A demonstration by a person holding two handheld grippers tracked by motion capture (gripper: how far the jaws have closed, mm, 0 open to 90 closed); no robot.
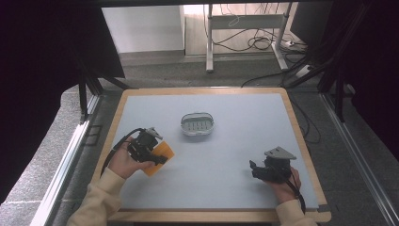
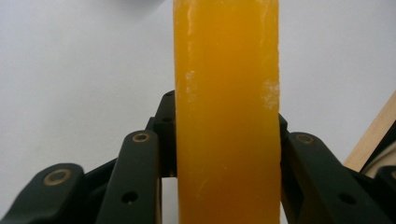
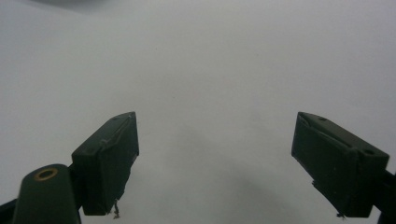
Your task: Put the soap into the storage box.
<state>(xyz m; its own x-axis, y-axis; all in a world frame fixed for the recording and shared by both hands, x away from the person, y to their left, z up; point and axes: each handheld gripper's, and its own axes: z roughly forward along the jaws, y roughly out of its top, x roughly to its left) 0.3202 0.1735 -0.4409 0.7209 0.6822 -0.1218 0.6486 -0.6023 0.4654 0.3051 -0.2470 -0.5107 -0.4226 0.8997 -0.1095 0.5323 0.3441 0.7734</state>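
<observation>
The left tool [image 1: 157,157] pinches a translucent orange rectangular soap-like bar [image 2: 227,112] between its black jaws, near the left edge of the pale grey tabletop [image 1: 235,141]. Ahead and to that tool's right sits a small grey oval dish with a slotted floor [image 1: 198,124], apart from the bar. The right tool [image 3: 215,163], jaws spread wide and empty, hovers over bare tabletop near the right edge, well apart from the dish.

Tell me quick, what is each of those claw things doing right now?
Left gripper: closed on a translucent orange rectangular soap-like bar.
Right gripper: open, holding nothing, over the pale grey table.
</observation>
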